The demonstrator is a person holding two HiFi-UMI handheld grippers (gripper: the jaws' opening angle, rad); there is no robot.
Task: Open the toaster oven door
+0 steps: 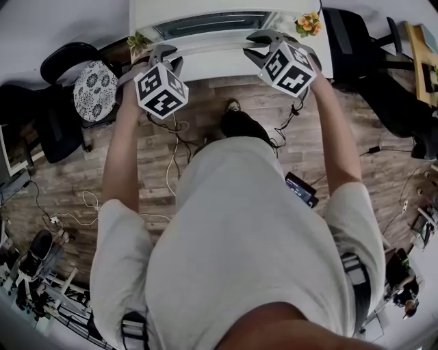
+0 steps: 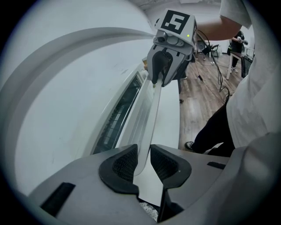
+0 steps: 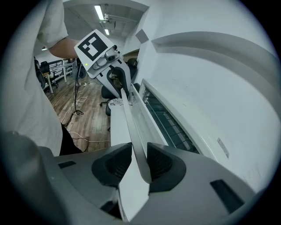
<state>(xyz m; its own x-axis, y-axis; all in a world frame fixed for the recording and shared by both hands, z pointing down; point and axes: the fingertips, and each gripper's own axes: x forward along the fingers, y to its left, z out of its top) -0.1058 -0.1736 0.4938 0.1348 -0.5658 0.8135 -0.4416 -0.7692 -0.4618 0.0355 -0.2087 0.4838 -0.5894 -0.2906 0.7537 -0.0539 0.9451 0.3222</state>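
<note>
The toaster oven (image 1: pixel 157 14) is white and sits right in front of me at the top of the head view, its front facing me. A dark window (image 2: pixel 116 116) runs along the door, with thin rack wires showing behind the glass, and a long pale handle (image 2: pixel 151 114) stretches across the front just beside that window. My left gripper (image 2: pixel 141 160) is clenched on one end of the handle, the bar filling the slot between its ribbed black pads. My right gripper (image 3: pixel 139 160) grasps the other end the same way, and I see no gap between its pads and the bar. Whether the door has come off the body at all I cannot tell. The oven rests on a white surface (image 2: pixel 171 127) whose edge drops to a wood-plank floor (image 1: pixel 205 109). Loose cables (image 1: pixel 171 171) trail over the planks, a black chair (image 1: pixel 65 65) with a round patterned cushion (image 1: pixel 96 81) stands to my left, and orange flowers (image 1: pixel 309 22) sit by the oven's right corner
</note>
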